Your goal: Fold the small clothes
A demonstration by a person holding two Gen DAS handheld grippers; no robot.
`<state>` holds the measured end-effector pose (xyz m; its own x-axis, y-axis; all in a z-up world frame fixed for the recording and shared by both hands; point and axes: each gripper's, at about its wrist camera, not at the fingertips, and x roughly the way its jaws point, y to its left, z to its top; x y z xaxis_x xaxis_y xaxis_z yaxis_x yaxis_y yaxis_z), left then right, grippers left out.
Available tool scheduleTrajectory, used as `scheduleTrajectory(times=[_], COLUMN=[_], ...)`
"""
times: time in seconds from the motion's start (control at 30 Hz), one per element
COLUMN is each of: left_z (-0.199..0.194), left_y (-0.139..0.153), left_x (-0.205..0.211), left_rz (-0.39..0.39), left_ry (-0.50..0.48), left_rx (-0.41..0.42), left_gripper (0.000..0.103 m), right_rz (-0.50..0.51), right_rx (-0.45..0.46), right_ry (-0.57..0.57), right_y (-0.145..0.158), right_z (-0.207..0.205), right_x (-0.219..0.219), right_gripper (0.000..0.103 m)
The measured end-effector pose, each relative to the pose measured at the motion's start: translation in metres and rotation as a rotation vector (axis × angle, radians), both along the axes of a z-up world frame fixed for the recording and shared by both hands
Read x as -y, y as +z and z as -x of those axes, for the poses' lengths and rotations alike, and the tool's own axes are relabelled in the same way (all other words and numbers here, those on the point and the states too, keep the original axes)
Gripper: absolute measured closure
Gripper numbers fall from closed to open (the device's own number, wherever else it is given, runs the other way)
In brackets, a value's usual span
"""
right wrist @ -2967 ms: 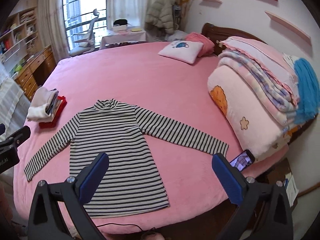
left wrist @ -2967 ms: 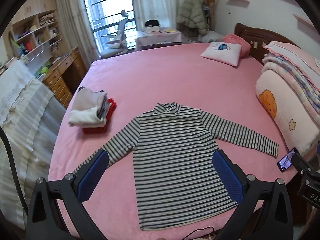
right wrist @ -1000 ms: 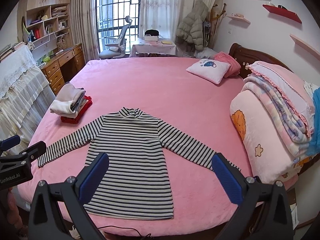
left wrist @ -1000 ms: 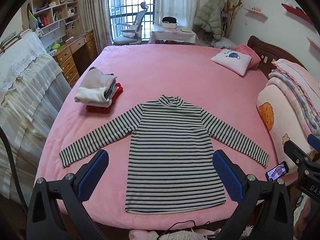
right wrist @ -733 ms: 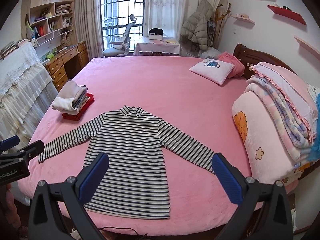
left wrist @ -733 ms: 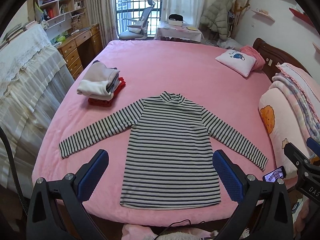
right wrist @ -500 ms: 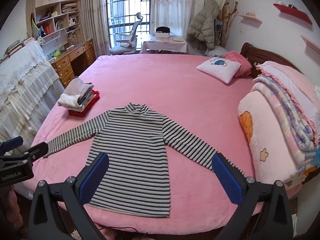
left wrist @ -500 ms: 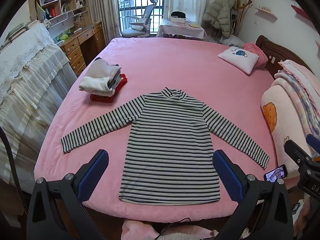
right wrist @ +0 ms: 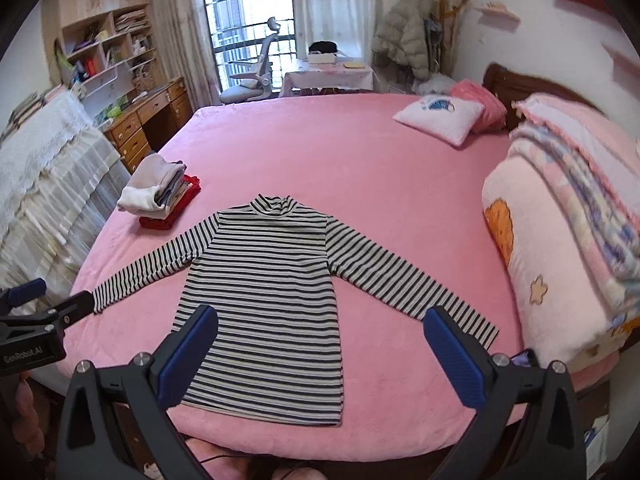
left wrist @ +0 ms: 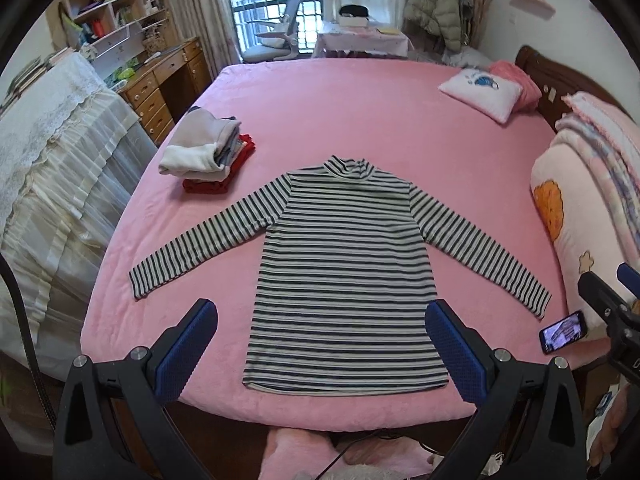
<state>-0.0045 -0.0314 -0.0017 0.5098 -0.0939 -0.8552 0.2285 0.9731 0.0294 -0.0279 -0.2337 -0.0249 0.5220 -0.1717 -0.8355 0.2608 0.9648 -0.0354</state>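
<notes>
A: Pink bed (left wrist: pixel 340 96) fills both views; bedroom, window at the far end. Where is the garment?

B: Striped turtleneck top (left wrist: pixel 344 272) lies flat near the front edge of the bed, collar away from the cameras, both sleeves spread out and angled down, hem just short of the edge.

A: Tools?

B: Left tool (left wrist: pixel 322 346) spread wide, nothing between the pads, held above the hem. Right tool (right wrist: pixel 320 352) likewise wide apart and empty, over the top's lower right part. Neither touches the fabric.

A: Surroundings?

B: Stack of folded clothes (left wrist: pixel 206 156) beyond the left sleeve, apart from it. Phone (left wrist: pixel 563 332) at the bed's right front corner, just past the right cuff. White pillow (left wrist: pixel 480 94) far right; folded quilts (right wrist: pixel 568 216) along the right side.
</notes>
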Motion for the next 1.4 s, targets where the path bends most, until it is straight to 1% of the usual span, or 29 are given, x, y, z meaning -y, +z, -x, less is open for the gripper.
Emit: scheduleTrajectory(times=[0.13,0.3,0.43,0.5,0.57,0.63,0.7,0.73,0.83,0.9,1.0,1.07,1.13,1.2,1.27,1.33,1.4], left_z=[-0.012,-0.04,-0.068,-0.083,-0.099,-0.114,-0.128,-0.133,-0.143,-0.145,-0.145,-0.142,-0.137,-0.134,-0.136,-0.137,-0.14], left_y=[-0.004,-0.004,-0.012,-0.019,-0.031,-0.045,-0.061,-0.07,-0.094,-0.115,-0.149,-0.171,-0.196,-0.223,-0.245,-0.27,-0.288], left_x=[0.017,0.041,0.066,0.083,0.103,0.124,0.146,0.159,0.194,0.22,0.252,0.271,0.292,0.309,0.321,0.334,0.339], left_rz=[-0.012,-0.029,-0.039,-0.037,-0.035,-0.026,-0.013,-0.005,-0.025,-0.047,-0.072,-0.087,-0.119,-0.131,-0.138,-0.147,-0.147], left_ry=[-0.045,-0.114,-0.19,-0.234,-0.281,-0.33,-0.387,-0.423,-0.492,-0.534,-0.586,-0.614,-0.634,-0.635,-0.627,-0.605,-0.585], left_rx=[-0.004,0.038,0.072,0.077,0.071,0.053,0.032,0.033,0.056,0.069,0.067,0.076,0.081,0.082,0.063,0.037,0.018], left_gripper=[0.0,0.0,0.0,0.0,0.0,0.0,0.0,0.0,0.0,0.0,0.0,0.0,0.0,0.0,0.0,0.0,0.0], right_rz=[-0.011,0.004,0.015,0.035,0.068,0.101,0.129,0.15,0.185,0.188,0.173,0.165,0.154,0.133,0.114,0.095,0.069], right_rx=[-0.01,-0.035,-0.054,-0.069,-0.1,-0.13,-0.148,-0.156,-0.165,-0.174,-0.166,-0.164,-0.179,-0.186,-0.201,-0.219,-0.234], right_ry=[-0.061,-0.142,-0.227,-0.274,-0.325,-0.375,-0.415,-0.436,-0.485,-0.514,-0.555,-0.579,-0.603,-0.62,-0.645,-0.671,-0.707], right_y=[-0.008,-0.02,-0.033,-0.041,-0.05,-0.06,-0.069,-0.074,-0.087,-0.096,-0.113,-0.129,-0.152,-0.172,-0.197,-0.224,-0.25], right_z=[0.003,0.003,0.001,-0.001,-0.007,-0.013,-0.018,-0.022,-0.027,-0.029,-0.025,-0.021,-0.016,-0.012,-0.007,-0.004,0.0], right_x=[0.018,0.043,0.068,0.081,0.094,0.106,0.117,0.123,0.138,0.147,0.165,0.178,0.193,0.205,0.218,0.23,0.243], right_gripper=[0.0,0.0,0.0,0.003,0.011,0.014,0.014,0.014,0.014,0.014,0.014,0.014,0.014,0.016,0.023,0.025,0.026])
